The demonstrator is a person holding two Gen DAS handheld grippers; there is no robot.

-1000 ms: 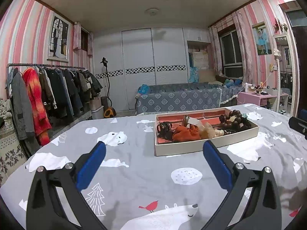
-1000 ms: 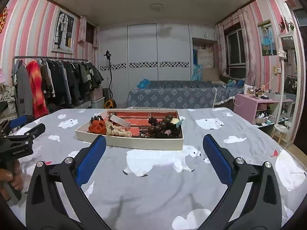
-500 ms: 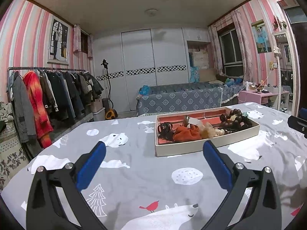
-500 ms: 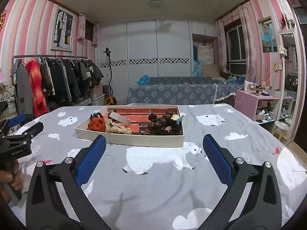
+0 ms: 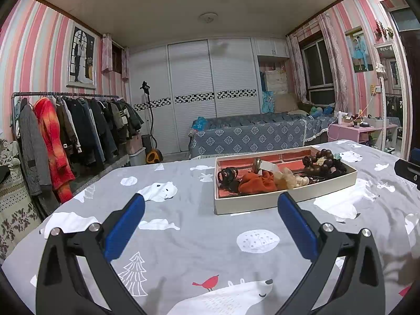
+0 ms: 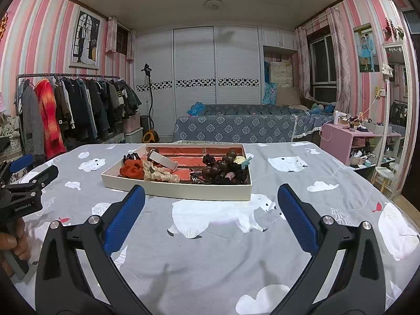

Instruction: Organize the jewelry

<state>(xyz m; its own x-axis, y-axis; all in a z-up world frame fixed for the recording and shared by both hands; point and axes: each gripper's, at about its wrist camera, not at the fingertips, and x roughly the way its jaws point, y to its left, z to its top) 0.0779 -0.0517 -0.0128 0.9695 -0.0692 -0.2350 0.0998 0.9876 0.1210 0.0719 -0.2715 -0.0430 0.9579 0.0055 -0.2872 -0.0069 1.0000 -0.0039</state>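
Observation:
A shallow white box with a red lining [image 5: 275,201] [image 6: 178,191] sits on the grey bear-print cloth. It holds an orange scrunchie [image 5: 256,182] [image 6: 131,170], a beige scrunchie [image 6: 161,175], dark wooden bead bracelets [image 5: 319,161] [image 6: 220,166], black hair ties [image 5: 227,176] and a white watch strap [image 6: 162,160]. My left gripper [image 5: 210,223] is open and empty, short of the box and to its left. My right gripper [image 6: 210,218] is open and empty, in front of the box. The left gripper also shows at the left edge of the right wrist view [image 6: 29,181].
The grey cloth [image 6: 302,191] covers the whole table. A clothes rack [image 5: 68,131] stands to the left, a blue patterned bed [image 5: 249,134] behind the table, and a pink side table [image 6: 349,141] to the right.
Both grippers have tilted slightly, so the box sits a little lower in each view. Both stay open and empty. Nothing in the box has moved.

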